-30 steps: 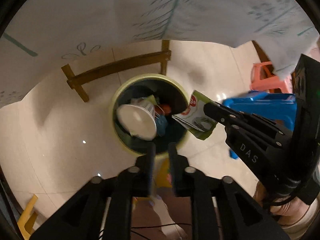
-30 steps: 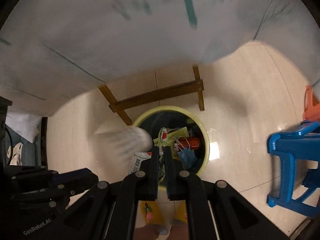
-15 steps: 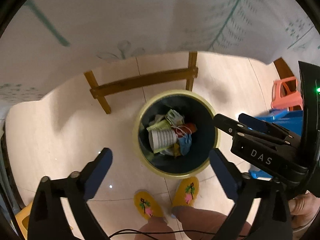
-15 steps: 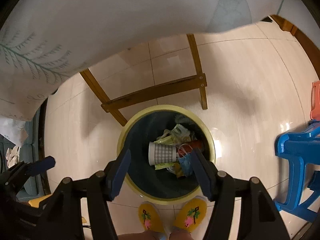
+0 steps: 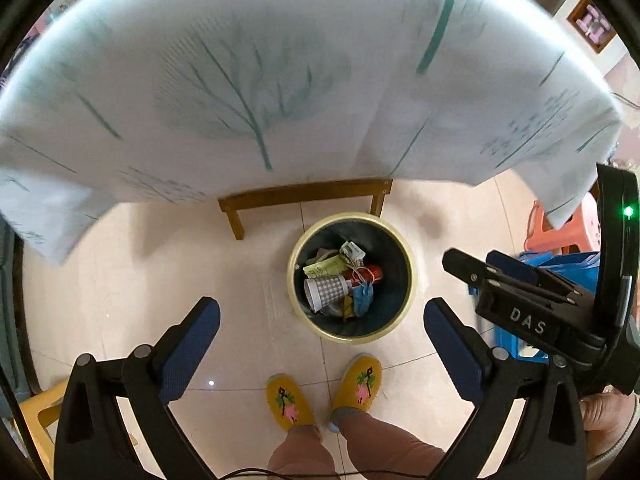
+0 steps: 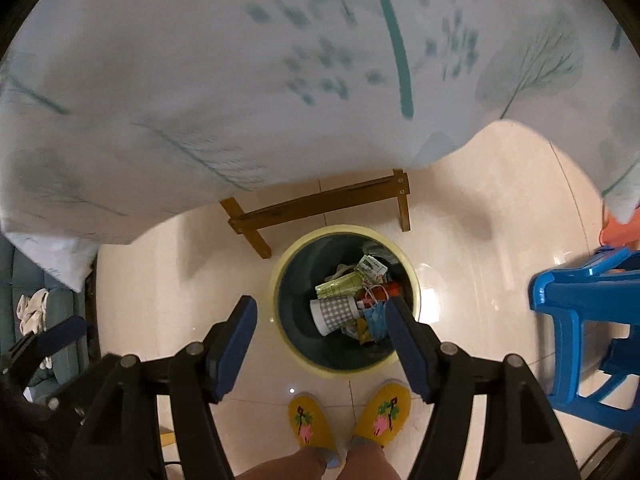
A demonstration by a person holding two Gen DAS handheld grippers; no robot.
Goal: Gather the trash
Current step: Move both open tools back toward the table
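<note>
Both tongs, shut a second ago, now stand empty: left tongs wide apart, right tongs opening. The white checked paper cup and green wrapper lie inside the yellow-rimmed round bin on the floor. "DAS" marks the right tongs; the wrapper's print seems unreadable.

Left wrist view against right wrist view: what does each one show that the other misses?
Only the left wrist view shows the green indicator light on the right hand-held gripper's body and a framed picture at top right. Only the right wrist view shows a crumpled white cloth on the dark seat at left. Both show the yellow-rimmed bin holding the checked paper cup and blue mask, the yellow slippers, the blue stool and the leaf-print tablecloth.
</note>
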